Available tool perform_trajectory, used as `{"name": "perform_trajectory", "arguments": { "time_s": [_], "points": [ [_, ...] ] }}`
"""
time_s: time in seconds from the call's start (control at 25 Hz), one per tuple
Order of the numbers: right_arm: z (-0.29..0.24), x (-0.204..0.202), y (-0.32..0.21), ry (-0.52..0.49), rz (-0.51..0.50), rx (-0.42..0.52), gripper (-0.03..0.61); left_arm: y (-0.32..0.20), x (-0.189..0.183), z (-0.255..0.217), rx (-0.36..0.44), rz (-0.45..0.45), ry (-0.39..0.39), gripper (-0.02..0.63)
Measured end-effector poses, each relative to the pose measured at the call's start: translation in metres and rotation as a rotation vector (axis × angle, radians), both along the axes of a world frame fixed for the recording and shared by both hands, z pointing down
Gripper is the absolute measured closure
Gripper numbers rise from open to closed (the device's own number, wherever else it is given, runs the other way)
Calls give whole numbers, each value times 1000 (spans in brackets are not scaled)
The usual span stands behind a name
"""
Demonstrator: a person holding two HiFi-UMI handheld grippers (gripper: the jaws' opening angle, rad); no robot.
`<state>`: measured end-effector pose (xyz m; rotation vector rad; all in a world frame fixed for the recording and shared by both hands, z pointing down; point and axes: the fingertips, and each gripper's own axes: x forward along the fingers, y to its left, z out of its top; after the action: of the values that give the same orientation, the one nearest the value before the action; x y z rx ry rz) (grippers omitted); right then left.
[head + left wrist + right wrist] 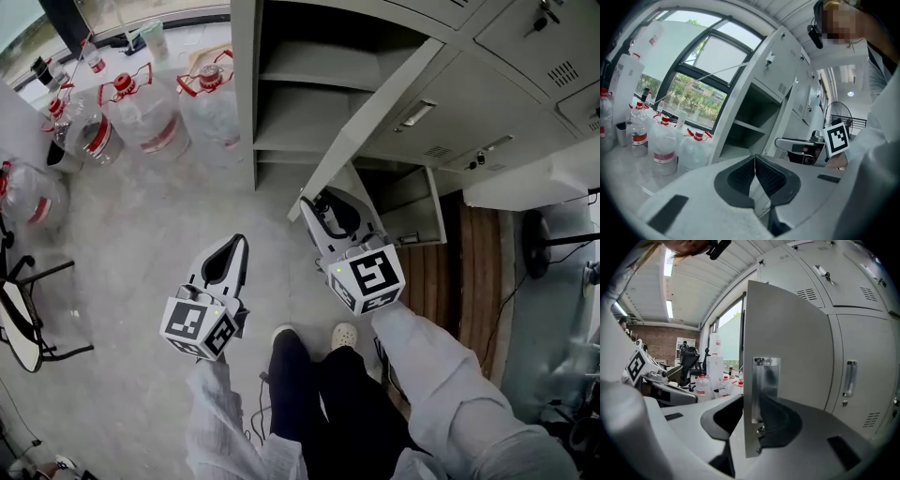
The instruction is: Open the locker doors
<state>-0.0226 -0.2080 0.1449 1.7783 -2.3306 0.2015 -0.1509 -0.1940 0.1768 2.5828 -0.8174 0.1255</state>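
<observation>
The right gripper (749, 416) is clamping the handle edge of the locker door (787, 333), which is standing partly open from the locker (244, 94). The left gripper (755, 158) is hovering empty, jaws pressed together.

Both arms, in pale sleeves, reach forward from the body side by side. The left arm (217, 422) carries the left tongs (238, 246), which point ahead and slightly down. Their jaws are pressed together, pad against pad, with nothing between them. The right arm (441, 375) holds the right tongs (314, 208) a little farther forward, also tipped slightly down. Their jaws stand partly apart and clamp the free edge of the locker door (375, 122), one on each face.
</observation>
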Motion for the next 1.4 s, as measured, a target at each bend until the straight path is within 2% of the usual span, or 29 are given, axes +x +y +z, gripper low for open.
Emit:
{"name": "perform_trajectory", "arguments": {
  "time_s": [0.72,1.12,1.4],
  "points": [
    [0,54,69,14,-361,-20,465,31,73,-5,-8,-11,-16,603],
    [0,96,101,34,-581,-36,464,55,118,-4,4,41,-63,603],
    [3,128,116,30,-668,-87,463,66,135,-2,5,51,-76,603]
  ]
}}
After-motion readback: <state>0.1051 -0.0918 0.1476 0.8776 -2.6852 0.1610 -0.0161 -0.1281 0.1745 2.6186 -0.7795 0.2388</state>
